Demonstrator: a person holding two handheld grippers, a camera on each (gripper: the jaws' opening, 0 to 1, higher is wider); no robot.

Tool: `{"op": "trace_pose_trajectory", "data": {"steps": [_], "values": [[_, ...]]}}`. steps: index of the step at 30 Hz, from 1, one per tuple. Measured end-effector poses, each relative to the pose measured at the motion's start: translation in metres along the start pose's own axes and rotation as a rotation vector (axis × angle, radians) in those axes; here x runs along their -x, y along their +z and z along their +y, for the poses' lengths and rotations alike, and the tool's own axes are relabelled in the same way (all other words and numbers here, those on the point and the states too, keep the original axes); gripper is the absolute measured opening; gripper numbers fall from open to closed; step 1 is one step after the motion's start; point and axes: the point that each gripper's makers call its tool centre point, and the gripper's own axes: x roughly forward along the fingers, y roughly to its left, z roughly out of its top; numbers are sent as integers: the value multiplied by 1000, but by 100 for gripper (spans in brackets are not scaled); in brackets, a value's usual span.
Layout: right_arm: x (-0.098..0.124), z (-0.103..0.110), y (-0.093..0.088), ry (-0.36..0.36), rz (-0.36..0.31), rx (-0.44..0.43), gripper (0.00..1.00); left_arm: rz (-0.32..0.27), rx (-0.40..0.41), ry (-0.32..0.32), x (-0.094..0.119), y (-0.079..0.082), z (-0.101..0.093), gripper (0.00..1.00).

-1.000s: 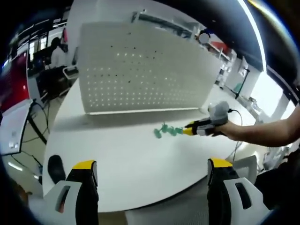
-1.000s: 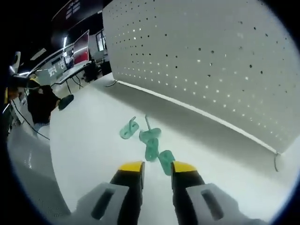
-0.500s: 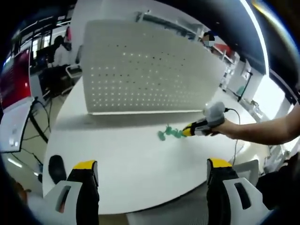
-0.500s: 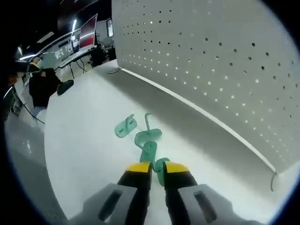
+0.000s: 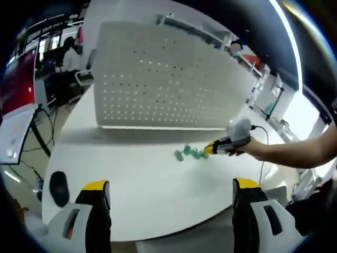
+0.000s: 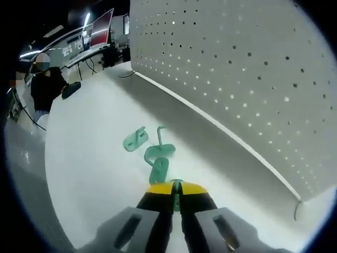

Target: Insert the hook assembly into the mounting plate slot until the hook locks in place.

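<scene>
- While the left gripper (image 5: 171, 197) hangs over the near edge of the round white worktop (image 5: 137, 174), its two yellow-tipped jaws stand wide apart with nothing between them, as the left gripper view shows.
- Across the worktop in that view, a white perforated mounting plate (image 5: 163, 79) stands upright, its lower edge resting on the surface.
- Just in front of the plate lies a small cluster of green hooks (image 5: 187, 153), flat on the worktop and apart from the plate.
- From the right of that view a bare forearm reaches in holding the right gripper (image 5: 208, 149), whose yellow tips touch the near end of the cluster.
- A dark oval object (image 5: 58, 187) lies near the worktop's left edge.
- Looking along the right gripper (image 6: 176, 187) in the right gripper view, its jaws are pressed nearly together on a green hook piece (image 6: 177, 183), of which only a sliver shows between the tips.
- Just beyond the tips lie the other green hooks (image 6: 155, 155), one with a thin wire prong standing up, and one small bracket (image 6: 134, 139) a little apart to the left.
- The mounting plate (image 6: 247, 68) rises on the right of this view, tilted by the camera's roll, with the hooks near its base but not touching it.
</scene>
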Motion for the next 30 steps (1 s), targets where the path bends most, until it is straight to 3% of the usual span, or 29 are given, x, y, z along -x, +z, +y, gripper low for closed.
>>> {"op": "trace_pose_trajectory", "data": {"steps": [6, 16, 25, 30], "values": [[15, -9, 9, -25, -44, -49, 0, -26, 29, -30, 0, 6, -4, 99], [53, -15, 39, -63, -165, -121, 0, -20, 5, -31, -5, 8, -5, 100], [87, 2, 66, -46, -288, -189, 0, -20, -25, -68, -12, 12, -24, 100], [104, 29, 81, -5, -344, -202, 0, -4, -71, -81, -16, 13, -35, 100]]}}
